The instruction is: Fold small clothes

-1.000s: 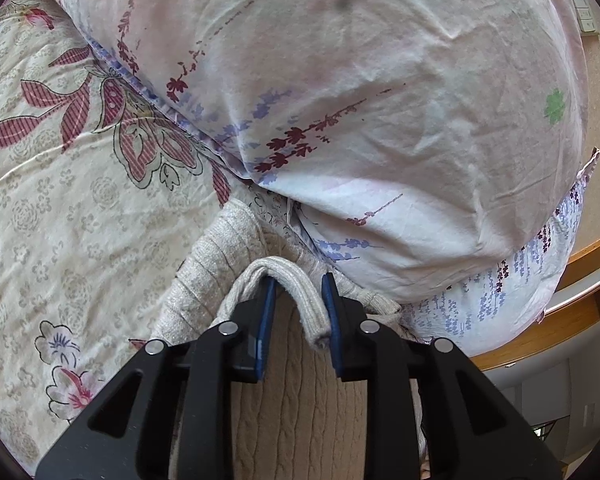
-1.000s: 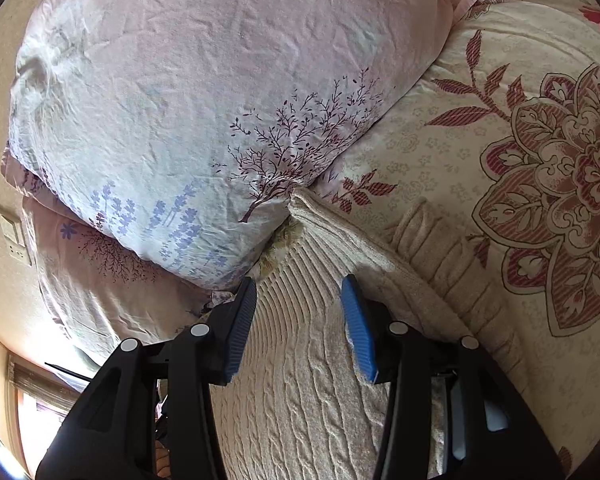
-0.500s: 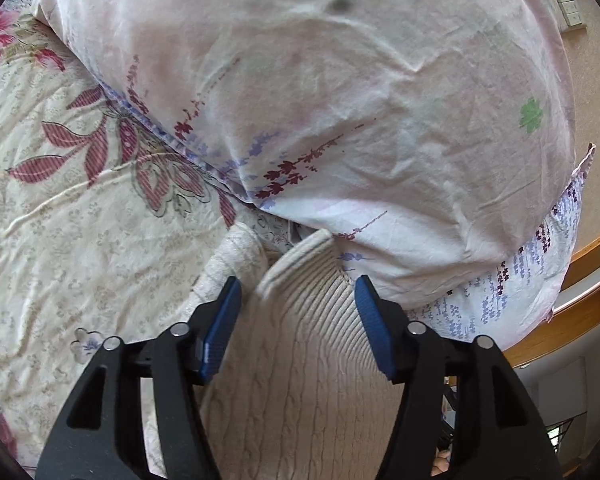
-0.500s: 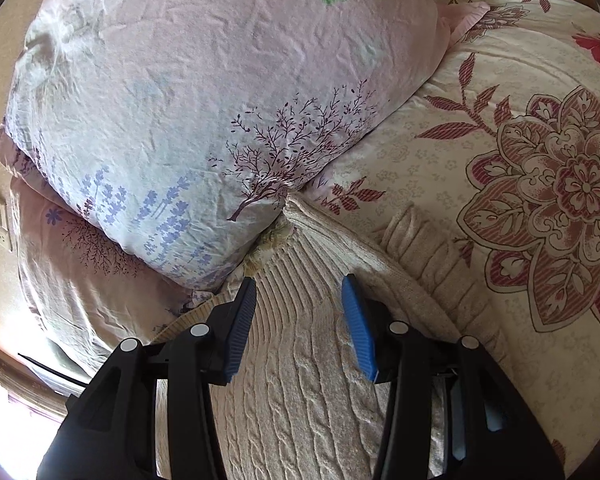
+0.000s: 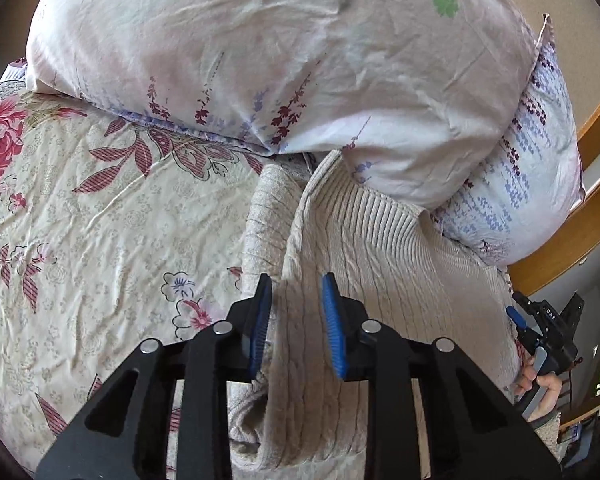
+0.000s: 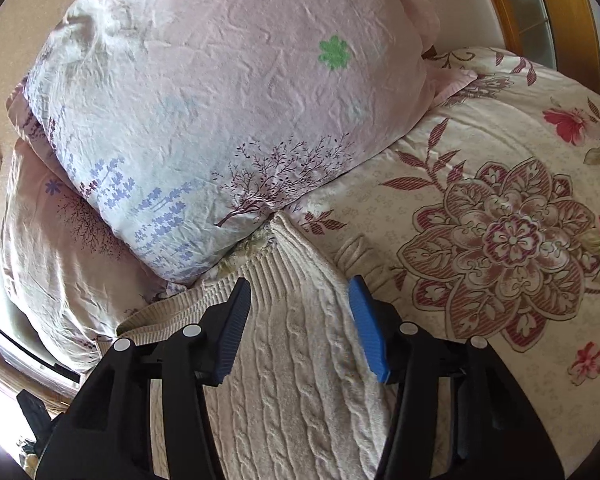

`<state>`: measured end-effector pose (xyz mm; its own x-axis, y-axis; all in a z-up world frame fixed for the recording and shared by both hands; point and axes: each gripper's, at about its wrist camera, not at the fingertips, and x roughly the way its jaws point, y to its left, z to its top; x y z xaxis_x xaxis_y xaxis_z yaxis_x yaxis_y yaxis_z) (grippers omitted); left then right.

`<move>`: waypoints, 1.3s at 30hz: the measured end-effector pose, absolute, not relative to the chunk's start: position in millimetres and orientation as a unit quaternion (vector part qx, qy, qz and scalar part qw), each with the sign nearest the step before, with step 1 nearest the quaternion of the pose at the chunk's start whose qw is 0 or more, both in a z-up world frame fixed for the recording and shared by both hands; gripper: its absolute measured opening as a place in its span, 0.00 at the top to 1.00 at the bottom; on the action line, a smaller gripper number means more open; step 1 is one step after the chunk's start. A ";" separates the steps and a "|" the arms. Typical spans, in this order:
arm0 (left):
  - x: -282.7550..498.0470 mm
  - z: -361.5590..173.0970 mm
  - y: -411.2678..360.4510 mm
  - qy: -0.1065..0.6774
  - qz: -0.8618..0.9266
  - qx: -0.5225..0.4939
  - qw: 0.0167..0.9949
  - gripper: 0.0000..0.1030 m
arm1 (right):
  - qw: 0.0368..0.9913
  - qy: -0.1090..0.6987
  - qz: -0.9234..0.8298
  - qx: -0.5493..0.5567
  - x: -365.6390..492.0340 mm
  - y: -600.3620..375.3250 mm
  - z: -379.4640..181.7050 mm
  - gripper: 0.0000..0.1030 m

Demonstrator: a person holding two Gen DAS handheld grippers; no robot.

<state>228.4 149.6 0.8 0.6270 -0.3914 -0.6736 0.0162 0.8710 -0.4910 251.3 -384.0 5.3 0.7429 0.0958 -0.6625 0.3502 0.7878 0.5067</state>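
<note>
A cream cable-knit sweater [image 5: 364,264] lies on the flowered bedspread, its ribbed hem pushed against the pillows. It also shows in the right wrist view [image 6: 296,360]. My left gripper [image 5: 294,284] is open above the sweater's folded left edge and holds nothing. My right gripper [image 6: 300,286] is open above the ribbed hem, its blue pads apart and empty. The right gripper also shows at the far right of the left wrist view [image 5: 540,336], held in a hand.
Two stacked floral pillows [image 5: 300,60] lie just past the sweater, and they show in the right wrist view [image 6: 204,112]. The flowered bedspread [image 5: 80,232] spreads to the left. A wooden bed frame [image 5: 572,236] runs on the right.
My left gripper let go of the sweater's folded edge, opened, and drew back to the left. The right gripper stayed open and pulled back a little.
</note>
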 end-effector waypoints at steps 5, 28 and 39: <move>217.9 -3.3 139.5 0.414 -0.117 -0.186 0.883 0.87 | 0.878 0.377 -0.065 0.288 248.5 -390.6 0.3 0.65; 176.3 36.9 118.1 0.311 -0.059 -0.084 0.945 0.31 | 0.893 0.388 -0.111 0.198 246.9 -355.5 18.5 0.44; 204.0 29.9 33.4 0.353 -0.061 0.003 0.933 0.02 | 0.907 0.400 -0.130 0.000 260.7 -236.4 40.7 0.01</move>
